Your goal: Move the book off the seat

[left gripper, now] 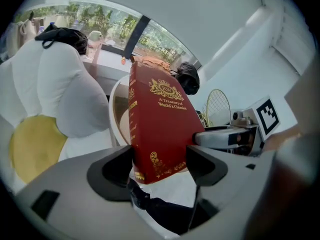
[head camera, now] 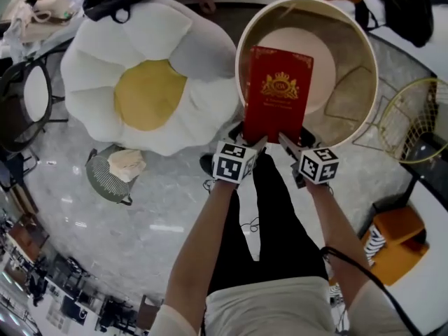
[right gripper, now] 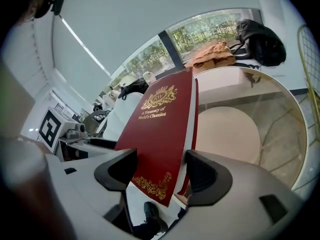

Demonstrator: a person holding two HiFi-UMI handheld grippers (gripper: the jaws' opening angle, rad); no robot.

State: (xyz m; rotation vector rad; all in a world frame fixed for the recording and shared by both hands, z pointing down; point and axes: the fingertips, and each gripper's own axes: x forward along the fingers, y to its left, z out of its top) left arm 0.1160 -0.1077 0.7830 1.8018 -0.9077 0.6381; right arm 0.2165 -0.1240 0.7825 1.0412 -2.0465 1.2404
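Left gripper [head camera: 256, 145] and right gripper [head camera: 288, 143] each clamp near edge of red book [head camera: 278, 93], tilted up over round chair [head camera: 369, 54].

Seat pad [head camera: 319, 58] partly behind the book [head camera: 278, 93] — wire frame [head camera: 413, 114] off-frame at right

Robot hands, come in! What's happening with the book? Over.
Left gripper, right gripper both shut on red book's near corners. Book tilted up over round chair's front rim. Close on left: egg cushion.
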